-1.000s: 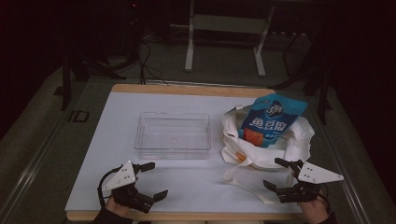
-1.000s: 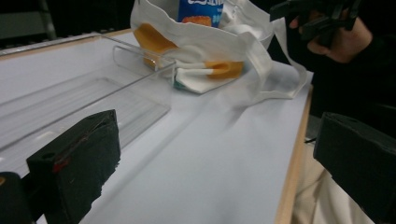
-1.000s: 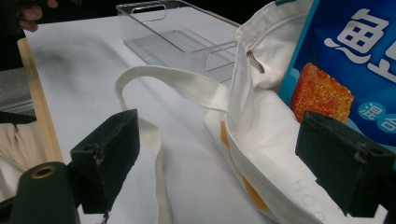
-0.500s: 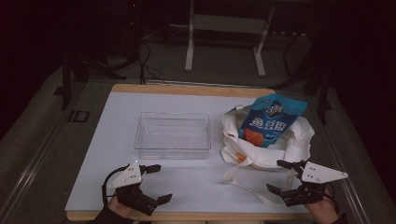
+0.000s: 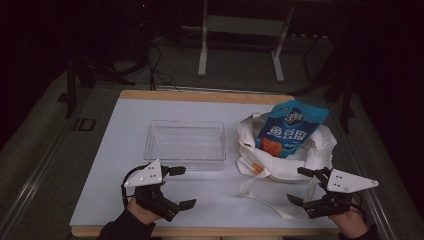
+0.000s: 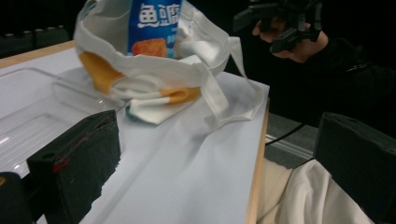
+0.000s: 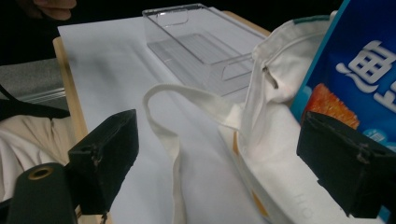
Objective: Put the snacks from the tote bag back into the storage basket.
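Left gripper (image 5: pixel 180 186) is held at the table's (image 5: pixel 125 130) near edge, left of centre — jaws spread wide, nothing gripped. Right gripper (image 5: pixel 300 186) is held near the near right corner, jaws also wide apart, just beside the white tote bag's (image 5: pixel 250 145) looped handle (image 7: pixel 173 140). Bag is slumped along the right edge, a blue snack packet (image 5: pixel 290 131) standing in its mouth. Clear plastic tray (image 5: pixel 185 145) is set mid-table, close beside the bag's left side.

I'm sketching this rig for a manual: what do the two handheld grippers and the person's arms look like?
Both the left gripper and the right gripper are black, each with a pale three-cornered plate on top, blocky dark jaw pads and a black cable. The person wears dark sleeves.
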